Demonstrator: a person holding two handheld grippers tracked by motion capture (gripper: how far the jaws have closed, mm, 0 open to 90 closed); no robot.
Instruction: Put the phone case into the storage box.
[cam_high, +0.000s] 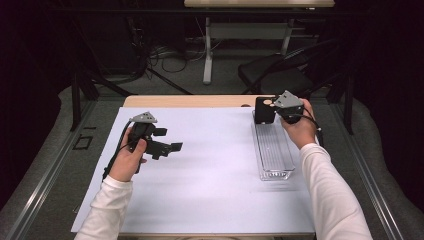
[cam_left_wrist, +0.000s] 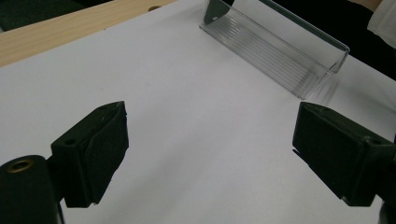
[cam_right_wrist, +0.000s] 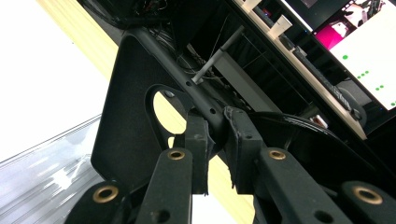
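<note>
Black bracket (cam_high: 264, 109), a flat plastic piece with a round hole, stands upright at the far end of the clear tray (cam_high: 274, 159), and the right tongs (cam_high: 278, 108) are clamped on its top edge. In the right gripper view the two jaws sit pressed together on the thin rim of the bracket (cam_right_wrist: 126, 121), just beside the hole; gripping the edge rather than the face seems the only way to hold so thin a plate steady and keep it vertical. The tray lies lengthwise along the right side of the white sheet (cam_high: 210, 170) that covers the counter (cam_high: 190, 101), its long axis running away from the person, so the bracket can be lowered or lifted at the far end without the wrist crossing the tray walls. Whether the bracket rests on the tray floor or hangs just above it, I cannot tell.

The left tongs (cam_high: 167, 146) hover over the bare sheet, well apart from the tray, with jaws wide apart and nothing between them. From the left gripper view the tongs (cam_left_wrist: 210, 154) point toward the tray (cam_left_wrist: 280, 51), which suggests they wait in reserve, perhaps to brace the tray if it slides.
</note>
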